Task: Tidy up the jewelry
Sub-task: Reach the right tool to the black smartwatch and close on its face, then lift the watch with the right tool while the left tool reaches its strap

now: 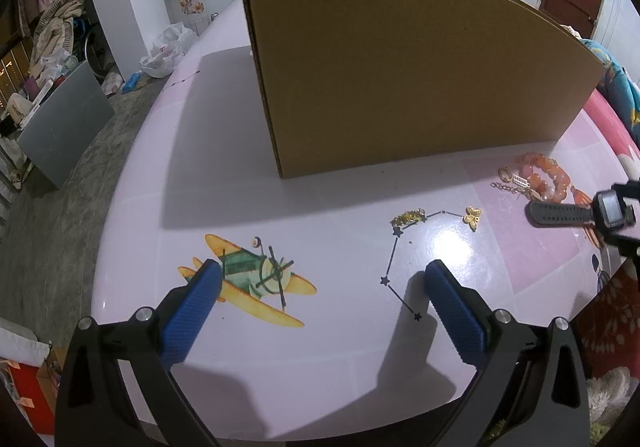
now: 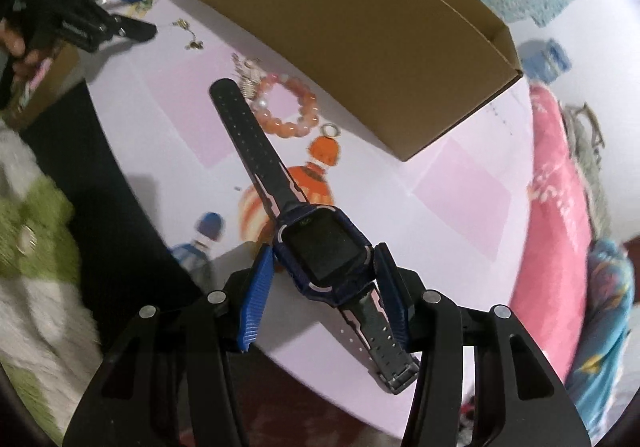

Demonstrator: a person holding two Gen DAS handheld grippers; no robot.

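black watch [image 2: 326, 251] sits clamped by its case between the right gripper [image 2: 324, 267] jaws.

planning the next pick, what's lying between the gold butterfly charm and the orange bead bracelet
In the left wrist view, the stretch of table between the butterfly charm and the bead bracelet is mostly bare, except for small gold pieces bunched against the bracelet's near side.
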